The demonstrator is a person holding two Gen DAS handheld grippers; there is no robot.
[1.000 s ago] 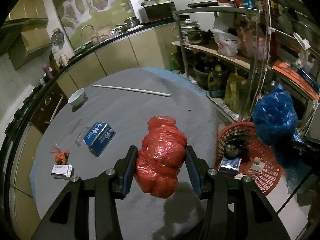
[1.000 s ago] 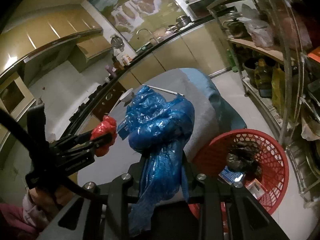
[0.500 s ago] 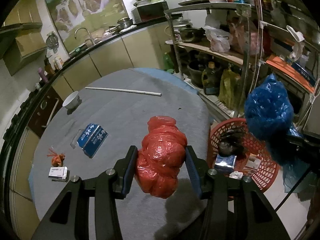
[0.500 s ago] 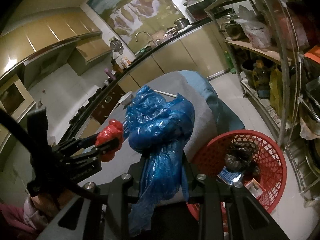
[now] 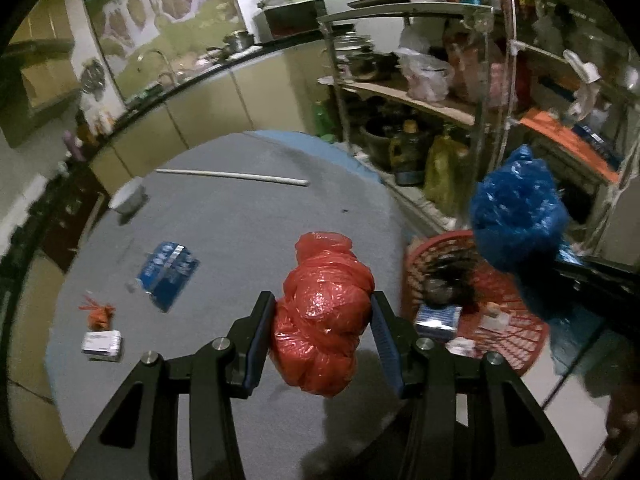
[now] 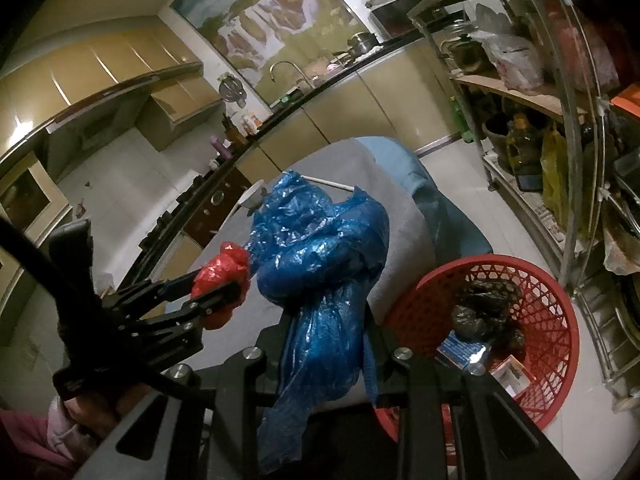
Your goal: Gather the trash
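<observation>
Above grey table (image 5: 248, 240), left gripper (image 5: 322, 326) clamps red bag (image 5: 324, 312)

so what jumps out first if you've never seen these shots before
Two bright bundles held in the air: a crumpled red plastic bag clamped in the left gripper over the grey table, and a bulky blue plastic bag pinched in the right gripper. Next comes the red basket on the floor beside the table, already holding dark bags and small cartons.
</observation>
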